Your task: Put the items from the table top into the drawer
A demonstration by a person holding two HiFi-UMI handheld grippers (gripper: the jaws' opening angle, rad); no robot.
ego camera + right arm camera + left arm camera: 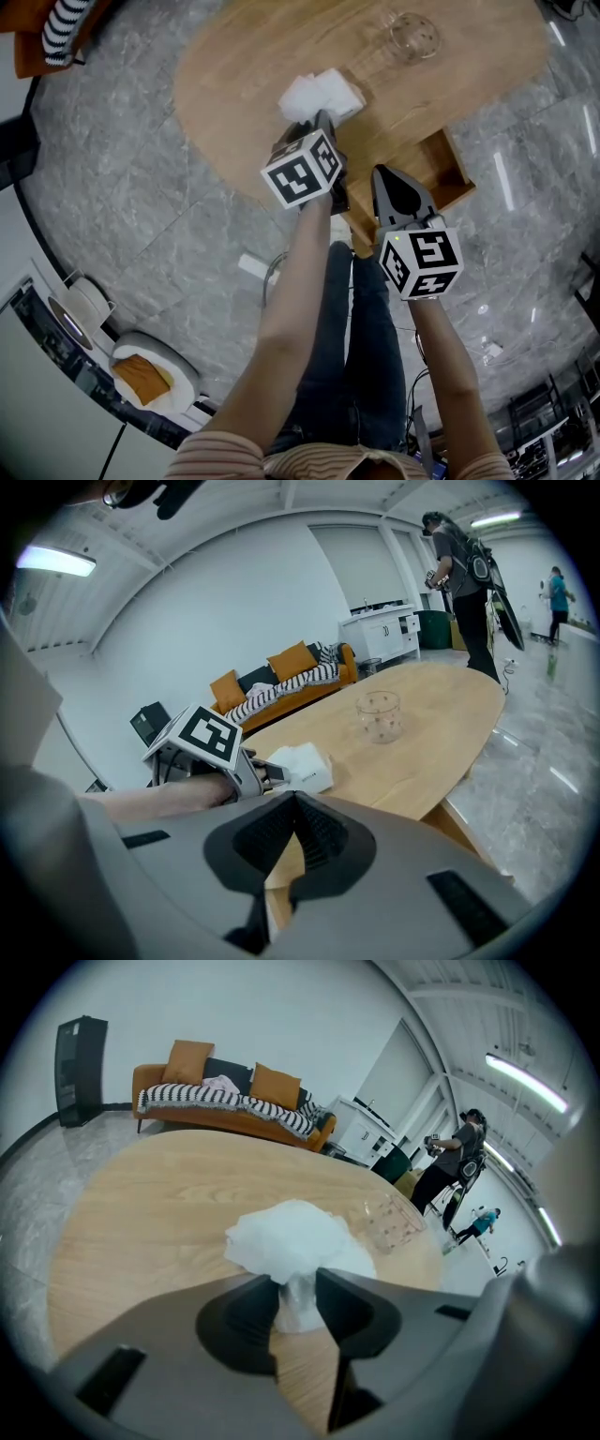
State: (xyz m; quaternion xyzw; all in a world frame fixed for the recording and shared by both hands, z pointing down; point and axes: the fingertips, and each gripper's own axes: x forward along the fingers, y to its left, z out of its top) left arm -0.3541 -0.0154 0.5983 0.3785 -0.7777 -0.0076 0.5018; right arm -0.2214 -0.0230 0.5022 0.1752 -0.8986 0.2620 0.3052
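Note:
A white soft packet [323,92] lies on the oval wooden table [234,66]. My left gripper [314,122] reaches its near edge. In the left gripper view the packet [295,1237] narrows between the two jaws, which press on it from both sides, so my left gripper [296,1283] is shut on it. The right gripper view shows the same hold [265,775] at the packet's [305,766] left edge. My right gripper [380,173] hangs shut and empty [295,799] over the table's near edge, beside the open wooden drawer [450,173]. A clear glass cup [411,36] stands farther back.
The drawer [459,827] sticks out under the table's near right edge. An orange sofa [225,1101] stands beyond the table. Two people [455,1162] stand far off to the right. My legs [352,337] are below the grippers on the grey stone floor.

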